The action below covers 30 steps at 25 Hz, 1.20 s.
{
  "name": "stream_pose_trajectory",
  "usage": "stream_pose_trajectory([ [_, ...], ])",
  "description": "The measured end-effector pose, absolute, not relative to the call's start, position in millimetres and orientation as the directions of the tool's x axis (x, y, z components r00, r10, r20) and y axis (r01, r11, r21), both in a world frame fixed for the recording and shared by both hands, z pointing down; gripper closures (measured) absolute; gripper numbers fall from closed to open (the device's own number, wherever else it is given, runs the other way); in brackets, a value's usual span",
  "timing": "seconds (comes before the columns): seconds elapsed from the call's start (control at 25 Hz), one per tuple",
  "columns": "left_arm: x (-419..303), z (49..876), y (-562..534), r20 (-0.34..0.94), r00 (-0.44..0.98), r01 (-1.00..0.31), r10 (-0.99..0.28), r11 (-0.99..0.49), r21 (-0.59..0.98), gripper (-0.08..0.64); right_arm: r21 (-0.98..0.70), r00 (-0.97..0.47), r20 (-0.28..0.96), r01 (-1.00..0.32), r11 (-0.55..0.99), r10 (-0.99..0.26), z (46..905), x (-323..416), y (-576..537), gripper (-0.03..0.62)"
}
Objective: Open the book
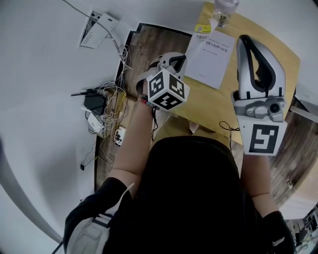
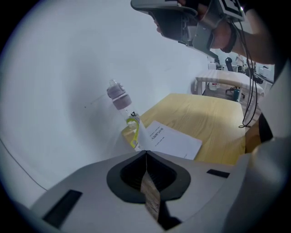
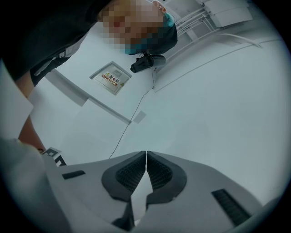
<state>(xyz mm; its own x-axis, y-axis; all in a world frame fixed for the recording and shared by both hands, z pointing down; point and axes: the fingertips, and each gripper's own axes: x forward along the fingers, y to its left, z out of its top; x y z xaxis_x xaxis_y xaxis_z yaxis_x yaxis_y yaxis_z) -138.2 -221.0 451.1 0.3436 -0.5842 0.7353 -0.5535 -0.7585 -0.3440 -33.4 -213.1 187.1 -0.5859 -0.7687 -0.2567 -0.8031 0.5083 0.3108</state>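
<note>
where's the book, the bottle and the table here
book (image 1: 211,58), head view, middle of its white cover
bottle (image 2: 119,96), left gripper view, its greyish upper part
table (image 1: 211,104), head view, bare wood below the book

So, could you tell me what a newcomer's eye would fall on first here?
The closed white book lying on the wooden table, with a bottle beside it. Then the left tongs and right tongs, both shut and empty, held up in front of the person.

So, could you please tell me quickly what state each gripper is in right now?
Left gripper: closed, holding nothing.
Right gripper: closed, holding nothing.
</note>
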Motion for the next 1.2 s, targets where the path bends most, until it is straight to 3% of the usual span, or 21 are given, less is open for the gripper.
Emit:
stream_pose_trajectory([
  [0.6, -225, 467, -235, 0.724, 0.294, -0.573, -0.624, -0.721, -0.389, 0.546, 0.350, -0.605, -0.227, -0.782, 0.516, -0.763, 186, -106, -220, 0.561],
  [1.2, -269, 517, -250, 0.719, 0.301, -0.607, -0.626, -0.707, -0.362, 0.543, 0.355, -0.577, -0.180, -0.793, 0.495, -0.796, 200, -141, -231, 0.561],
])
